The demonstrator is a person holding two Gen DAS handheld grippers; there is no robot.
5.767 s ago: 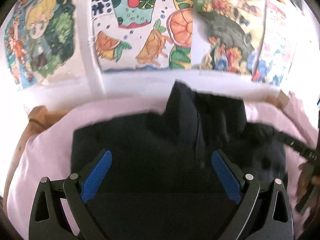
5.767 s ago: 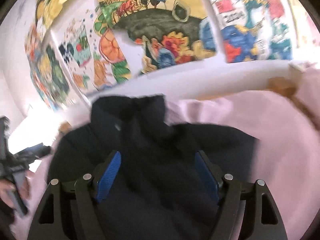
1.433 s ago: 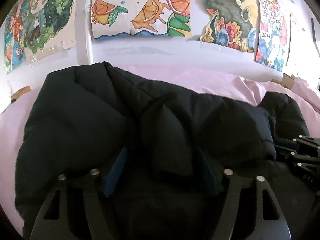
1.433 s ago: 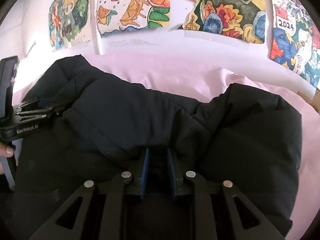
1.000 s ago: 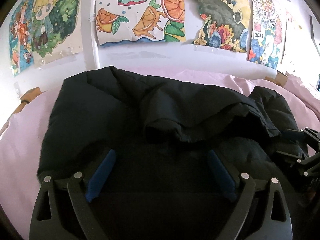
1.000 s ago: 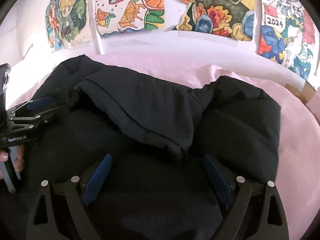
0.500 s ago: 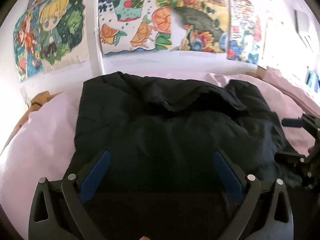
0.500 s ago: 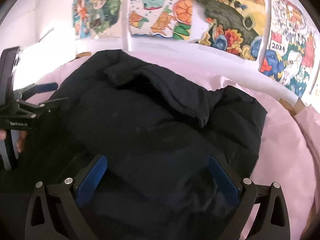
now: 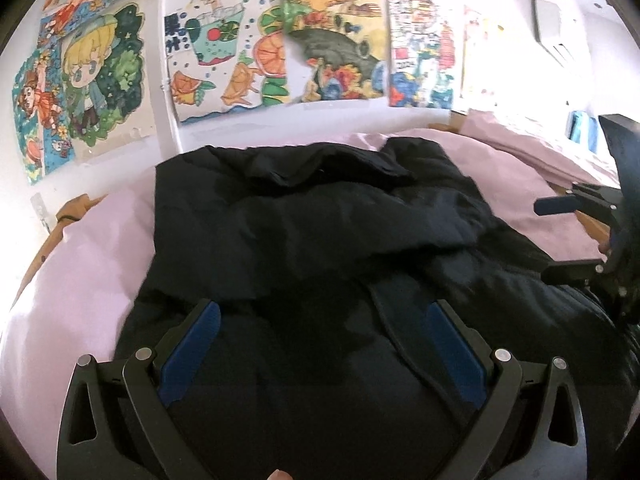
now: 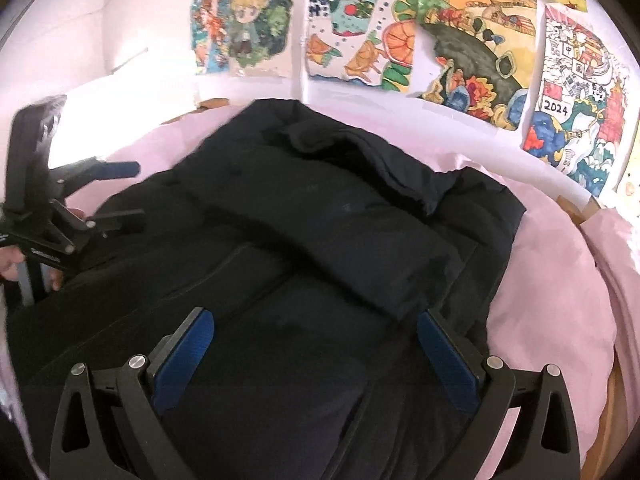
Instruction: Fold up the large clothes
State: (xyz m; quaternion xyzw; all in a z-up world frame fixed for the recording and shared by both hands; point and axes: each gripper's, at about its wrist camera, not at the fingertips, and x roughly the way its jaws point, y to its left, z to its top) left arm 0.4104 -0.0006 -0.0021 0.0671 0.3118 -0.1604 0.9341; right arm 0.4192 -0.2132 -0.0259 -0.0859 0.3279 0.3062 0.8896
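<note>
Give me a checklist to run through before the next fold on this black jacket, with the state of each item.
1. Left tool open, nothing clamped: ok.
2. Right tool open, nothing clamped: ok.
3. Black jacket lying wholly on the pink sheet: cannot tell, near edge out of view.
4. Top layer folded over and resting flat: not ok, rumpled and lumpy.
5. Both tools apart from each other: ok.
6. Zip closed: cannot tell.
</note>
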